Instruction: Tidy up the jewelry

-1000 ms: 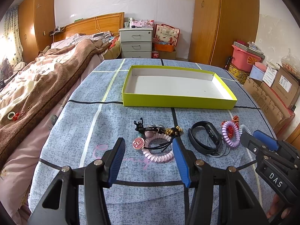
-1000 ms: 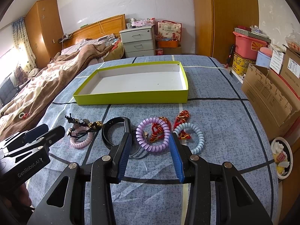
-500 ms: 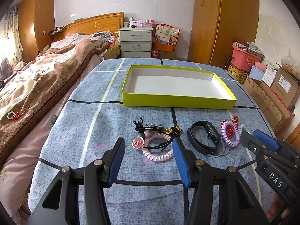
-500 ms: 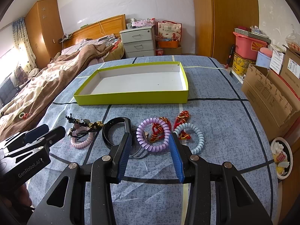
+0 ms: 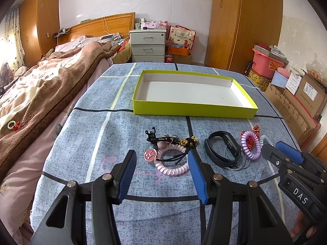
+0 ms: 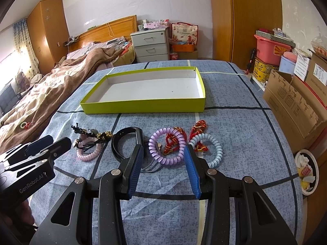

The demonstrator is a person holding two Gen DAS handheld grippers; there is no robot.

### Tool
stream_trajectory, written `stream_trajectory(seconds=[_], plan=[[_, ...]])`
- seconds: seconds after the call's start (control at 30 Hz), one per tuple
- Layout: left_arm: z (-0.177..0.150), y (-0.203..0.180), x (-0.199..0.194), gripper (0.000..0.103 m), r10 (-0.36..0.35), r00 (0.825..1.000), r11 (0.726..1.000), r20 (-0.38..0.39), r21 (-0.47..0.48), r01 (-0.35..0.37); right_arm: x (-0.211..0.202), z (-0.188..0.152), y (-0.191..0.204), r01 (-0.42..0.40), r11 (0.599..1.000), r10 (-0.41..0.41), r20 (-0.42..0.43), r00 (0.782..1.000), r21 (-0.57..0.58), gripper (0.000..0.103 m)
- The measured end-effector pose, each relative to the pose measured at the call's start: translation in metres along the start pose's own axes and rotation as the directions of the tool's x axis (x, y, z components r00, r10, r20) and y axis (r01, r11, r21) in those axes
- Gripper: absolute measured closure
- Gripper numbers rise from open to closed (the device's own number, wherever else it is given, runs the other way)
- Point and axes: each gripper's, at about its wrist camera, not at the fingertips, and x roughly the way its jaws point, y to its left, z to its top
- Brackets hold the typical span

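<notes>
An empty yellow-green box (image 5: 192,108) (image 6: 143,108) lies on the blue cloth. In front of it runs a row of jewelry: a pink coil bracelet (image 5: 173,170) (image 6: 86,156) tangled with black cords, gold beads and a round pink charm (image 5: 150,155), a black wristband (image 5: 221,150) (image 6: 124,140), a purple coil bracelet (image 5: 250,149) (image 6: 166,145) around red knotted cord, and a pale blue coil bracelet (image 6: 213,152). My left gripper (image 5: 161,159) hangs open just short of the pink coil. My right gripper (image 6: 163,153) is open above the purple coil. Neither holds anything.
A bed with a brown blanket (image 5: 40,85) runs along the left. Cardboard boxes (image 6: 294,102) and a pink bin (image 5: 265,63) crowd the right side. A white bowl of scraps (image 6: 307,172) sits on the floor at right. Drawers (image 5: 148,45) stand at the back.
</notes>
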Motion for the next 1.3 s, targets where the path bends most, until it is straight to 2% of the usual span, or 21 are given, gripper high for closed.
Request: stream_trajectory(seconds=[0.83,0.97,1.07,1.3], plan=[[0.0,0.006,0.005,0.049,-0.025,0.999,1.0,-0.021,-0.009,0.025,0.003,0.0,-0.001,-0.016,1.0,0.016,0.003,1.0,-0.006,0.061],[0.0,0.015,0.009,0.049,-0.045,0.998,0.999,-0.032,-0.016,0.045,0.002,-0.001,-0.013,-0.022,1.0,0.022,0.004,1.0,0.007,0.061],[-0.001,0.025,0.014,0.049,-0.073,0.996,0.997,-0.056,-0.032,0.071,0.001,-0.002,-0.024,-0.01,1.0,0.01,0.009,1.0,0.019,0.061],[0.001,0.047,0.018,0.048,-0.1,0.993,0.993,-0.055,-0.065,0.096,0.004,0.001,-0.055,0.034,0.998,-0.033,-0.012,0.999,0.056,0.061]])
